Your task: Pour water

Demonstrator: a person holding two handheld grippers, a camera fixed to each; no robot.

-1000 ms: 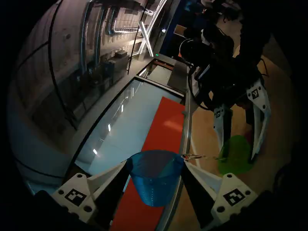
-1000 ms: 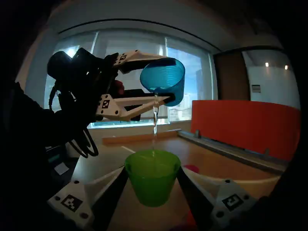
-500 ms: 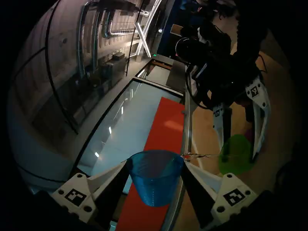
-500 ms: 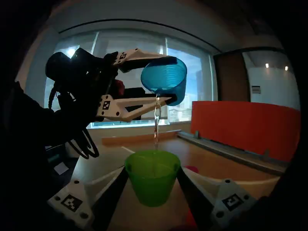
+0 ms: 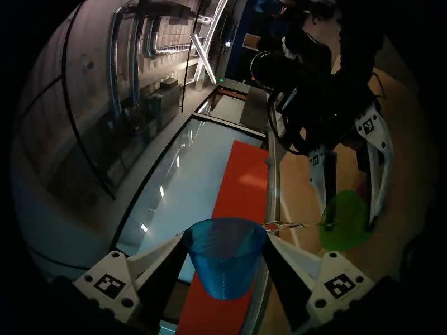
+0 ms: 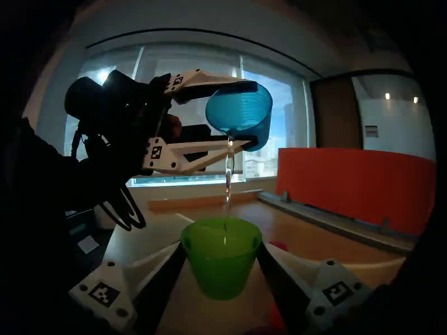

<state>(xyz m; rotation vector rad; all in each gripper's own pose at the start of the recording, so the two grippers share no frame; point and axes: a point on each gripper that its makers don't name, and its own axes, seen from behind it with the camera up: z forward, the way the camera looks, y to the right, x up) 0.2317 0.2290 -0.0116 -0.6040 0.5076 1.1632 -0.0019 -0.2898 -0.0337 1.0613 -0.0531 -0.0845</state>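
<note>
Wooden tabletop: one blue cup, one green cup

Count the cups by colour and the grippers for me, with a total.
Blue cup: 1
Green cup: 1
Grippers: 2, the left gripper and the right gripper
Total: 4

A red partition stands at the right along a wooden table, with wide windows on the far side
</note>
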